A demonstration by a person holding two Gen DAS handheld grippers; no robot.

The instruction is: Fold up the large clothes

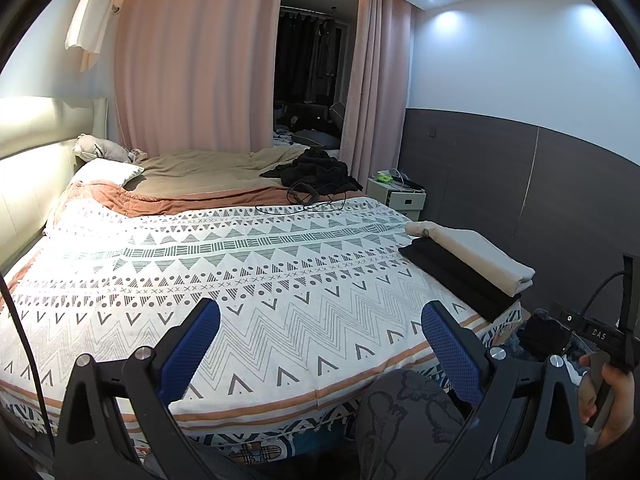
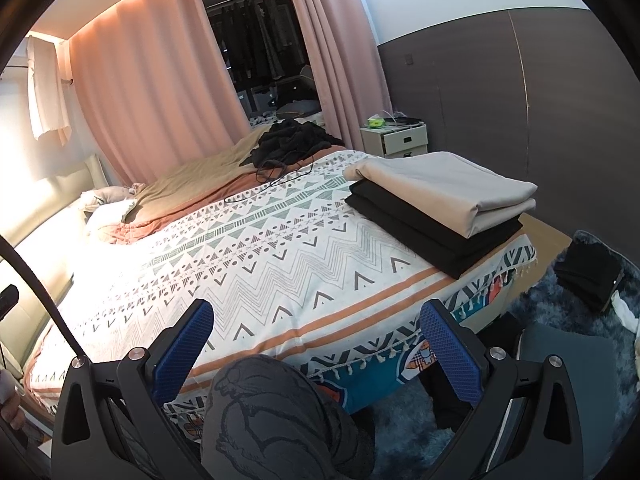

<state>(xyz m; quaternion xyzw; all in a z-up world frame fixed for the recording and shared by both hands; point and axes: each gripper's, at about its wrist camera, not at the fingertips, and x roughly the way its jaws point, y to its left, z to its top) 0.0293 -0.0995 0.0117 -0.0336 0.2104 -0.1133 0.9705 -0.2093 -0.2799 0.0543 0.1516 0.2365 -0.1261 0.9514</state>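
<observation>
Your left gripper (image 1: pixel 320 344) hangs over the near edge of the bed with its blue pads (image 1: pixel 192 350) spread wide and nothing between them; below it you see only the patterned bedspread (image 1: pixel 256 280), white with grey triangles and zigzags and an orange stripe along the hem. Far back on the brown blanket (image 1: pixel 200 168) lies a crumpled black garment (image 1: pixel 316 172), unfolded, with a thin black cable (image 1: pixel 296 204) looped just in front of it. Moving right, the folded stack sits at the bed's right near corner: a folded black garment (image 2: pixel 424 228) underneath and a folded beige garment (image 2: pixel 444 184) on top, touching it. Both long axes run the same way, from the near corner of the bed back towards the white nightstand (image 2: pixel 396 140), with the beige piece's folded edges facing you and its rounded far end pointing at the curtains (image 2: pixel 152 92). Your right gripper (image 2: pixel 316 344) also stands wide apart and holds nothing, poised above the bedspread's fringed hem, well short of the stack. Your knee, in grey printed trousers (image 2: pixel 272 412), shows between its fingers. To the far right, on the blue shaggy rug (image 2: pixel 560 300), lies another dark folded bundle (image 2: pixel 588 276).
</observation>
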